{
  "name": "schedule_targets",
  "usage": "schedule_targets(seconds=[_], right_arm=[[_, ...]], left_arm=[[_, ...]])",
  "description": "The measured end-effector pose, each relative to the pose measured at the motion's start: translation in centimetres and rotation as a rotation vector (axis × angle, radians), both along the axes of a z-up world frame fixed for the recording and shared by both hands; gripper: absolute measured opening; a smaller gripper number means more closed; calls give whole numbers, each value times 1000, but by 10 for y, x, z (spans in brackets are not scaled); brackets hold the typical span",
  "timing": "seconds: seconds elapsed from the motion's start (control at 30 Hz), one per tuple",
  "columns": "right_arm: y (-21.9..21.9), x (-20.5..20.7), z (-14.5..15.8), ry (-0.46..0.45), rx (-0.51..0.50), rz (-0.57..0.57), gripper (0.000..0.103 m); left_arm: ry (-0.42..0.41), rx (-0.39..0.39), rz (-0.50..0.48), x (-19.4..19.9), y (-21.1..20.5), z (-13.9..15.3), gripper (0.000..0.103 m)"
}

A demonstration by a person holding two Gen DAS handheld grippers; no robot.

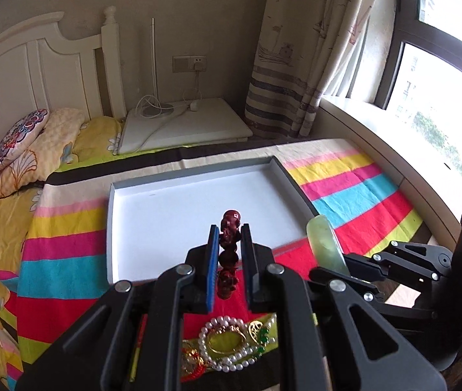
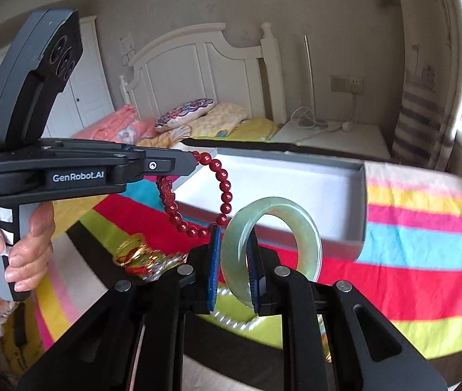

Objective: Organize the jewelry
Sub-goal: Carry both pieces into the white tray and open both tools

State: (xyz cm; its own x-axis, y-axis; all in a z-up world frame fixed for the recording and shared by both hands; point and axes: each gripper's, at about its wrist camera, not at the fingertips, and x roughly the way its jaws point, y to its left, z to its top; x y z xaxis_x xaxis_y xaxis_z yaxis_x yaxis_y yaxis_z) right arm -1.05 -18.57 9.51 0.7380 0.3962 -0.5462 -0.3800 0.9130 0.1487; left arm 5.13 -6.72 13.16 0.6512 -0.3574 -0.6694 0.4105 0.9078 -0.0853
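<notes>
The left gripper (image 1: 228, 254) has its fingers (image 1: 212, 260) clenched on a red bead bracelet (image 2: 195, 202), pinching the strand near a carved bead so the rest of the loop hangs free below, clear of the cloth. The right gripper (image 2: 234, 267) likewise has its fingers (image 2: 215, 260) clamped on a pale green jade bangle (image 2: 271, 234), gripping the band across its thickness with the ring standing upright above the pads (a hold that looks chosen to keep the smooth stone from rolling out).

Both pieces are in the air just in front of the shallow white box (image 1: 198, 195), which lies open and bare on the striped cloth (image 1: 361, 195); its near rim sits right beyond the two loads, so I judge the box to be where they are headed. The remaining jewelry pile (image 1: 231, 342), with a pearl bracelet, gold pieces and red cord, lies on the cloth under the grippers, nearer than the box.

Both grippers tilt downward toward the box, side by side and close together. In the right wrist view a hand (image 2: 12, 244) wraps the left gripper's grip, a pale bangle on its wrist.
</notes>
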Motion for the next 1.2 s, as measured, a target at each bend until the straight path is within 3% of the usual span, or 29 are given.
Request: schedule_targets(seconds=[0.13,0.23,0.33,0.43,0.57,0.67,0.73,0.87,1.03,1.1,1.2], right_arm=[[9,29,13,-30,-99,-47,16],[20,55,13,-55,-238,-101,16],[30,86,2,-35,-364,-151,16],[37,115,-19,24,-484,-196,16],[47,131,-46,105,-576,-180,17],[56,129,-64,127,-611,-131,18],[56,123,-65,116,-595,-133,18],[49,126,-64,196,-491,-94,18],[52,123,-63,310,-478,-75,23],[55,118,-62,343,-498,-56,24],[53,112,-61,427,-444,-31,24]], left_arm=[[-13,-140,67,25,21,8,12],[34,-265,141,47,39,1,12],[164,-364,240,74,57,-33,12],[276,-381,343,89,72,-79,12],[289,-285,366,88,74,-106,12],[262,-220,336,81,70,-109,12],[255,-145,331,78,63,-108,13],[243,40,342,74,46,-112,14],[240,138,334,63,33,-114,15],[250,170,324,56,30,-113,18],[276,216,339,45,33,-112,39]])
